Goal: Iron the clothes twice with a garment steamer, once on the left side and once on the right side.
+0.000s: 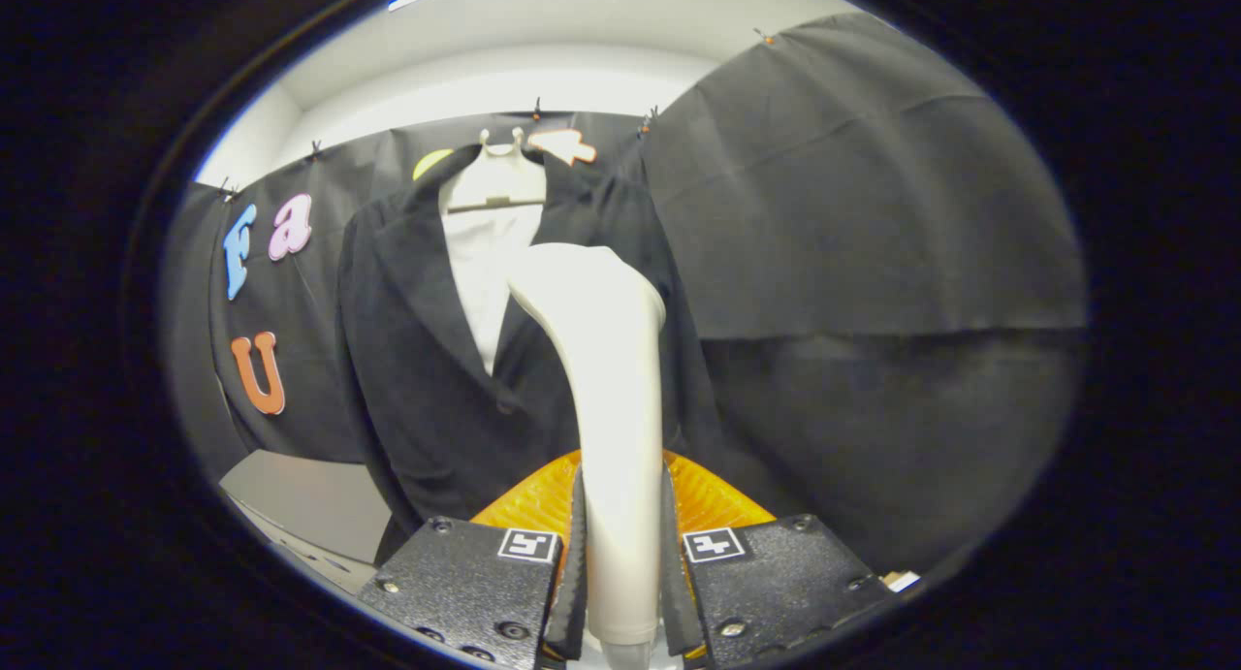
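A: Steamer [609,379] sat upright between the fingers, didn't it?

B: Yes. The gripper [620,554] was clamped narrow on its handle, a finger pressing each side low down, so the head rose well above them and curved away toward the jacket [417,360].

A: And where was the jacket?

B: Beyond the fingers, on a hanger [496,171] hooked high on the booth wall [853,214], with a shirt [480,263] showing between the lapels. Hanging left the cloth free and flat for the head to run down.

A: Was the head on the cloth?

B: I could not tell. It stood in front of the chest, about where the lapels meet, but one view gave no depth.

A: Why the low grip?

B: I judged it kept the fingers clear of the fabric and let the head lead.

A: How far along was the job?

B: Nothing in the cloth marked a finished pass. The head sat near the middle, so it would need to go to one side to begin.
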Demonstrator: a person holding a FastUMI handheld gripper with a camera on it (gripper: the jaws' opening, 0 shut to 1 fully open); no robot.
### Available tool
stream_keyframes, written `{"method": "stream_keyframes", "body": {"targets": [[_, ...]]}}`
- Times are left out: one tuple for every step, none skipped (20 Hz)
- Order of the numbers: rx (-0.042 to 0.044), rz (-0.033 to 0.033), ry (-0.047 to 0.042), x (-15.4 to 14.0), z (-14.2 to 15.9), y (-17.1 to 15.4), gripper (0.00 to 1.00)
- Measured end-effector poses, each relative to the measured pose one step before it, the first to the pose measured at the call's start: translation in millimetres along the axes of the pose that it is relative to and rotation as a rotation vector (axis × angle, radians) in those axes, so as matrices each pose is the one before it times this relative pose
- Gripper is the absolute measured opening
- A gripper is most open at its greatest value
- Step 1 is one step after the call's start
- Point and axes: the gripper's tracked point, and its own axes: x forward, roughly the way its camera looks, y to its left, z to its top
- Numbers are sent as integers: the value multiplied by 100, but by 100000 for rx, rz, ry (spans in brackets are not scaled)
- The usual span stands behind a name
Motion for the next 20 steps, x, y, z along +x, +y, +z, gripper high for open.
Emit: {"method": "stream_keyframes", "body": {"targets": [[-1010, 2209, -3872, 817, 1837, 52, 34], [-625, 1887, -3566, 660, 1421, 95, 34], [-1122, 935, -4457, 635, 1455, -277, 34], [-1867, 29, -4287, 1062, 1340, -393, 34], [-1759, 376, -3781, 1368, 1272, -279, 34], [-1013, 736, -2000, 1162, 753, -224, 34], [390, 517, -1642, 1040, 530, -275, 34], [201, -44, -848, 1128, 538, -339, 34], [227, -200, -1492, 992, 637, -543, 34], [-137, 12, -1637, 1081, 665, -305, 34], [83, -13, -1491, 971, 526, -353, 34], [-459, -305, -1326, 968, 611, -332, 34], [-442, -533, -1070, 844, 428, -336, 34], [-434, 31, -668, 768, 430, -134, 34], [-4, 470, -546, 393, 268, 78, 34], [-302, 655, -34, 598, 207, 176, 34], [-106, 757, -215, 519, 232, 248, 34], [-767, 916, 524, 433, -106, 329, 34], [-686, 979, 785, 348, -288, 377, 34], [-563, 978, 1214, 288, -504, 442, 34]]}}
